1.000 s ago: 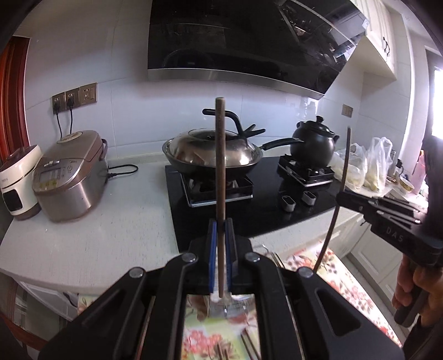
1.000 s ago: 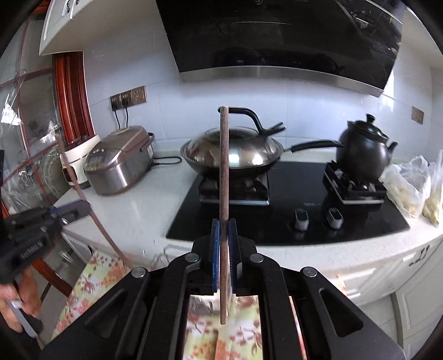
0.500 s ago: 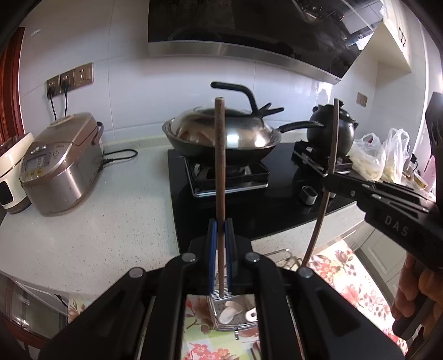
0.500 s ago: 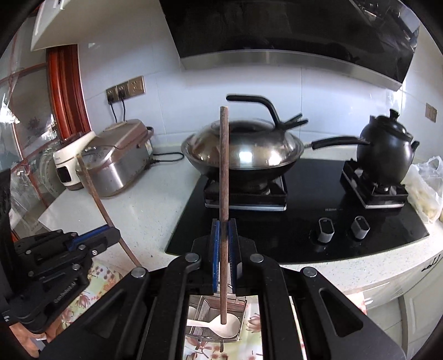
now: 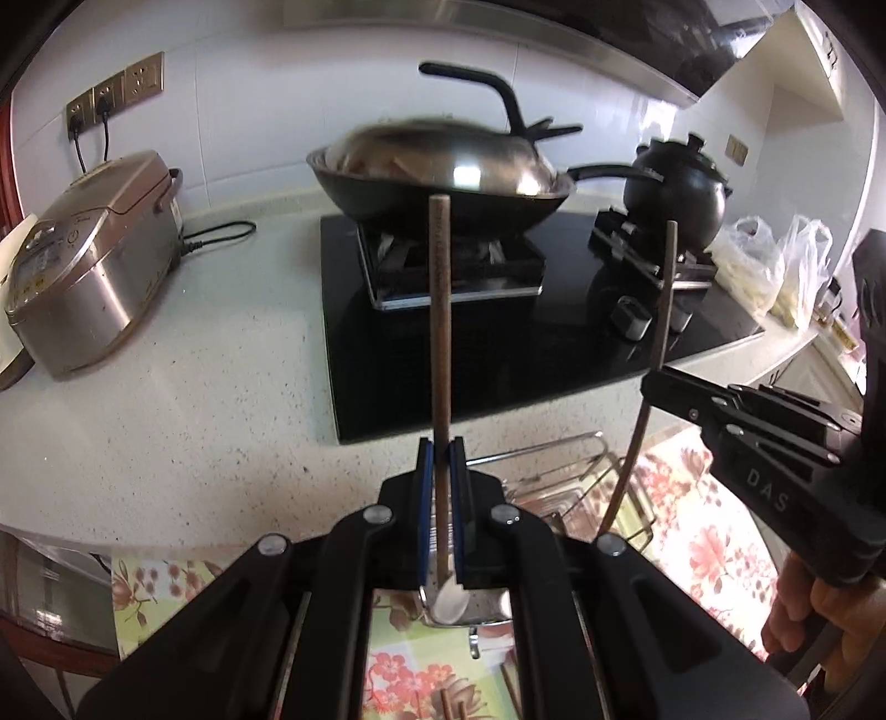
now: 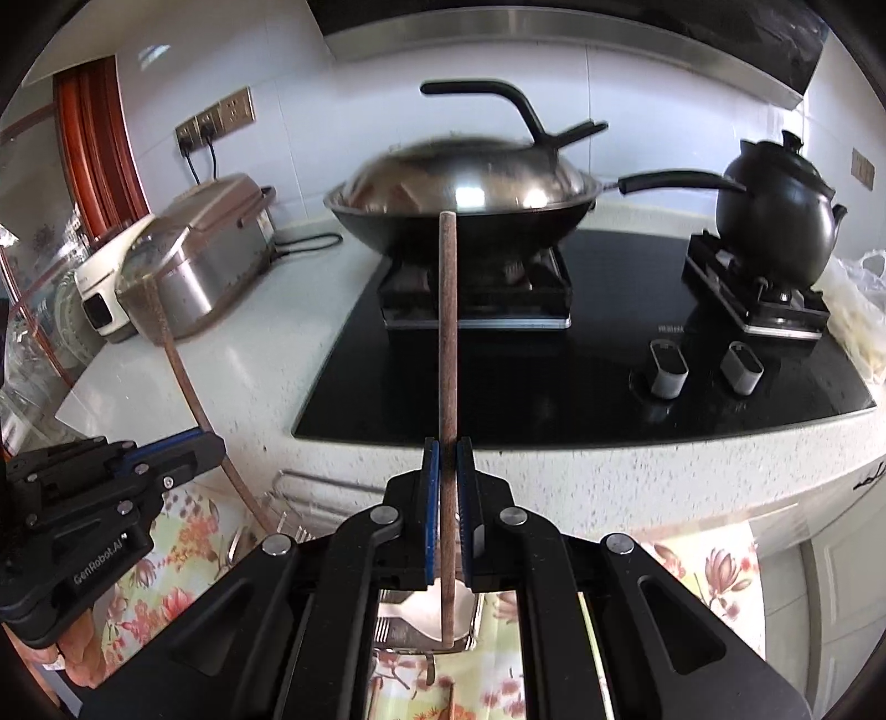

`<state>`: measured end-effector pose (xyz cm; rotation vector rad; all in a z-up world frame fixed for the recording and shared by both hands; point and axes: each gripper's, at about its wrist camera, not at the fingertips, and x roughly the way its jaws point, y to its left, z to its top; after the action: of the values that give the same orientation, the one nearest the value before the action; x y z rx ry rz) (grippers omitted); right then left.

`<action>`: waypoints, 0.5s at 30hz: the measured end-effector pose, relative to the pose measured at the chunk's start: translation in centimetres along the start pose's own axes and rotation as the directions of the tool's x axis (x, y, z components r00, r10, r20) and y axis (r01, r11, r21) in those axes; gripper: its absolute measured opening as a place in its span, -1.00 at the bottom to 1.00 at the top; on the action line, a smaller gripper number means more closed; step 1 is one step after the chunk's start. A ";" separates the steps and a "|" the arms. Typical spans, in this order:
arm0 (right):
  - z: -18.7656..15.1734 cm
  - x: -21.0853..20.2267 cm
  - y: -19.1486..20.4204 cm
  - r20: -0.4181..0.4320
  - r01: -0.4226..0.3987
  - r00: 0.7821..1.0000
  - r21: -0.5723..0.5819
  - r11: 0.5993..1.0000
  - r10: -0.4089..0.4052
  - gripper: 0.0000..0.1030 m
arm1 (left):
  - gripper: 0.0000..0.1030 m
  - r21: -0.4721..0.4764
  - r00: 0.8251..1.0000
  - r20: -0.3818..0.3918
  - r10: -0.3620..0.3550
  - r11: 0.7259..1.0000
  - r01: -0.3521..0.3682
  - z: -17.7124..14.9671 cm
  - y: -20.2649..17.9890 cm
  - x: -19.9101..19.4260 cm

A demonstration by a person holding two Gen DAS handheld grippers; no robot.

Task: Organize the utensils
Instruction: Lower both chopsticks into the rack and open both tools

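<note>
Above the wire rack (image 5: pixel 559 471) on the floral cloth (image 5: pixel 703 531), the left gripper (image 5: pixel 441 487) clamps a brown chopstick (image 5: pixel 440 332) upright. Beside it, the right gripper (image 6: pixel 447 493) pinches a second chopstick (image 6: pixel 447 343) upright, before the wok (image 6: pixel 465 194).

What the two wrist views keep out of sight

The left chopstick (image 5: pixel 440 343) drops behind the left gripper (image 5: pixel 441 471), so its lower tip blurs over a white spoon (image 5: pixel 449 603), itself half covered by the gripper body; the right chopstick (image 6: pixel 447 387) does likewise in the right gripper (image 6: pixel 447 471), its tip lost against a metal utensil rack (image 6: pixel 288 498) whose compartments cannot be made out. The wok lid (image 6: pixel 470 177) is smeared by motion blur. The rice cooker (image 5: pixel 94 260) runs off the left edge, the range hood (image 5: pixel 637 39) off the top. Only fingers of a hand (image 5: pixel 819 620) show at the right edge. The contents of the plastic bags (image 5: pixel 775 266) can't be told.
</note>
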<state>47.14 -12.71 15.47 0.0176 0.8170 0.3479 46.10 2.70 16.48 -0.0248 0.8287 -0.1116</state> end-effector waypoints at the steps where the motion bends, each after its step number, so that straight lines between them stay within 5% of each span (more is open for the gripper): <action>1: -0.2 0.3 -0.1 -0.010 0.001 1.000 0.004 1.000 -0.001 -0.86 | -0.89 0.009 1.000 -0.021 -0.004 1.000 0.004 -0.1 -0.1 0.5; 9: -0.3 0.8 -0.4 -0.028 0.019 0.999 0.009 1.000 -0.018 -0.82 | -0.87 0.008 0.996 -0.093 -0.017 1.000 0.017 -0.6 0.0 2.9; 15: -0.3 1.3 -0.8 -0.024 0.036 0.999 0.007 0.999 -0.036 -0.14 | -0.38 -0.003 0.997 -0.070 -0.011 1.000 0.011 -0.6 -0.1 2.5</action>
<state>47.97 -13.10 14.24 0.0060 0.8417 0.3116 47.33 2.36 14.23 -0.0278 0.8988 -0.1221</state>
